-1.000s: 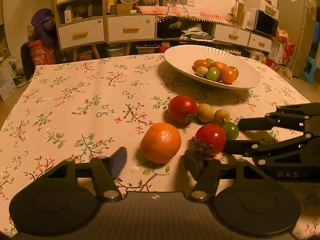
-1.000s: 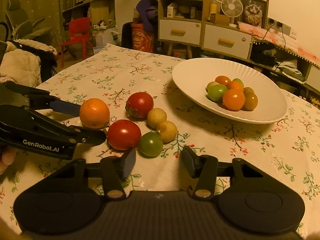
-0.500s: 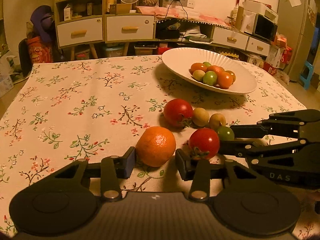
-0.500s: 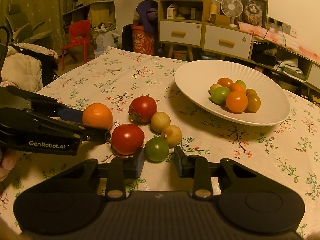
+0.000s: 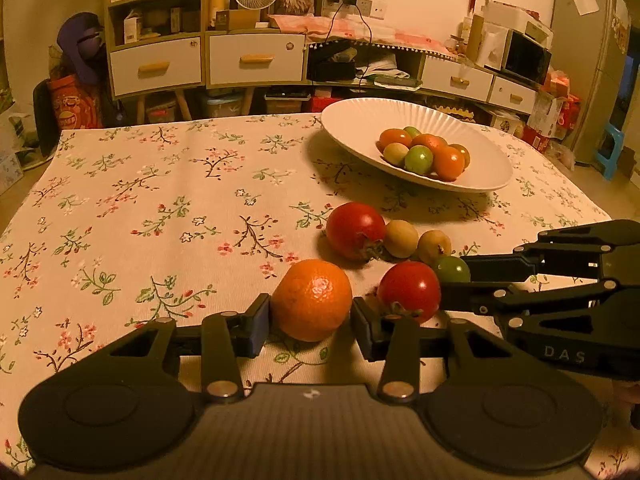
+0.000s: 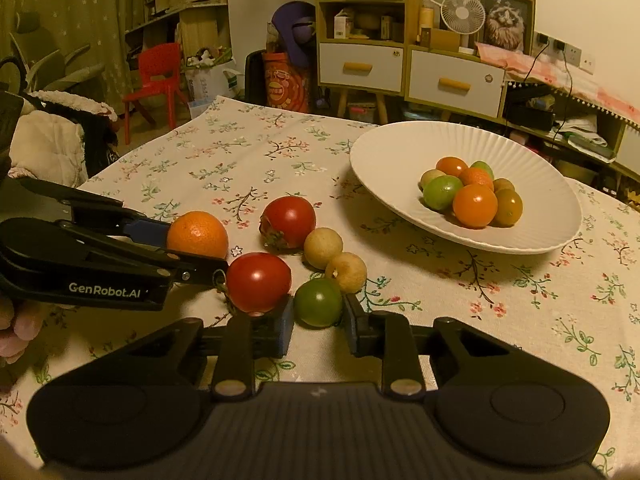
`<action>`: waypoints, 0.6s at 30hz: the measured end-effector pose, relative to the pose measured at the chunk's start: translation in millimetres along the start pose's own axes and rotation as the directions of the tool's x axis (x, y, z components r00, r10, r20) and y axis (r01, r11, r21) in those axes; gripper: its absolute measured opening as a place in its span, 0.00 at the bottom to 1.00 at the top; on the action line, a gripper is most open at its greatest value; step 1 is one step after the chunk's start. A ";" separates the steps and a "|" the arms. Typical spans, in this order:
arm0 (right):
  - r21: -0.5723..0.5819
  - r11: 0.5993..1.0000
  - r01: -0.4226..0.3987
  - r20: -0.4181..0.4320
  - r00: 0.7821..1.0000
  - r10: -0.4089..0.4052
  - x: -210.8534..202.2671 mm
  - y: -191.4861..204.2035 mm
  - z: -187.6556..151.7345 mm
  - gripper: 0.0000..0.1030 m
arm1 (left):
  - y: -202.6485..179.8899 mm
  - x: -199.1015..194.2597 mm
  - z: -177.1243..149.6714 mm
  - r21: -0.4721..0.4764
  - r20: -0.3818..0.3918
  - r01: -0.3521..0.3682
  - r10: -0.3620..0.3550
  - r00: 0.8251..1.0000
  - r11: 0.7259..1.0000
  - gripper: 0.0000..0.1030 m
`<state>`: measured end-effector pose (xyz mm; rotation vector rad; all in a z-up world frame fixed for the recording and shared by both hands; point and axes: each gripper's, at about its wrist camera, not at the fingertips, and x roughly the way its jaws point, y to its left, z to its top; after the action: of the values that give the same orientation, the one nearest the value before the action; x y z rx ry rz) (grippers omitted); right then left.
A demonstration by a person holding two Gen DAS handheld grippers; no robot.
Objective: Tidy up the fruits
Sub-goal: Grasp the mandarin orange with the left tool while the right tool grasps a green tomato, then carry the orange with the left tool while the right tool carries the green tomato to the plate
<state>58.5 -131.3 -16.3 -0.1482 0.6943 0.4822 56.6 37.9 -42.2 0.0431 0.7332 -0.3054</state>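
Our left claw (image 5: 310, 322) is squeezing in on the orange (image 5: 313, 299), with one finger touching each side of it, and the orange is sitting on the flowery tablecloth (image 5: 160, 200), well in front of the white plate (image 5: 360, 120). Our right claw (image 6: 318, 322) is closing around the little green tomato (image 6: 319, 302). Its fingers are sitting right beside the tomato on both sides, and we are not able to tell if they are pressing it yet.

We are partway done, we think. Some small fruits (image 6: 472, 194) are already lying in the plate, orange ones, green ones and brownish ones, all bunched together. Six fruits are still waiting on the cloth in front of the plate: the orange, the green tomato, two red tomatoes and two pale round fruits.

One red tomato (image 6: 258, 282) is sitting right between our two claws, touching the left finger of the right claw and close to the left claw's right finger. We are thinking it could roll away when we are lifting. A pale fruit (image 6: 346, 272) is touching the green tomato on the plate side, so it could get bumped too. The other red tomato (image 6: 289, 222) and the other pale fruit (image 6: 323, 243) are lying a bit nearer the plate, out of our way.
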 end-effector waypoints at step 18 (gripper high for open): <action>0.036 0.999 0.002 0.040 0.999 -0.003 -11.3 -9.7 11.2 0.22 | 3.1 -6.4 5.7 -0.039 0.021 0.032 -0.031 0.999 0.999 0.44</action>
<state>62.1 -140.9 -0.7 -0.1055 0.6631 0.4692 56.8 41.7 -34.0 -0.0084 0.7201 -0.3208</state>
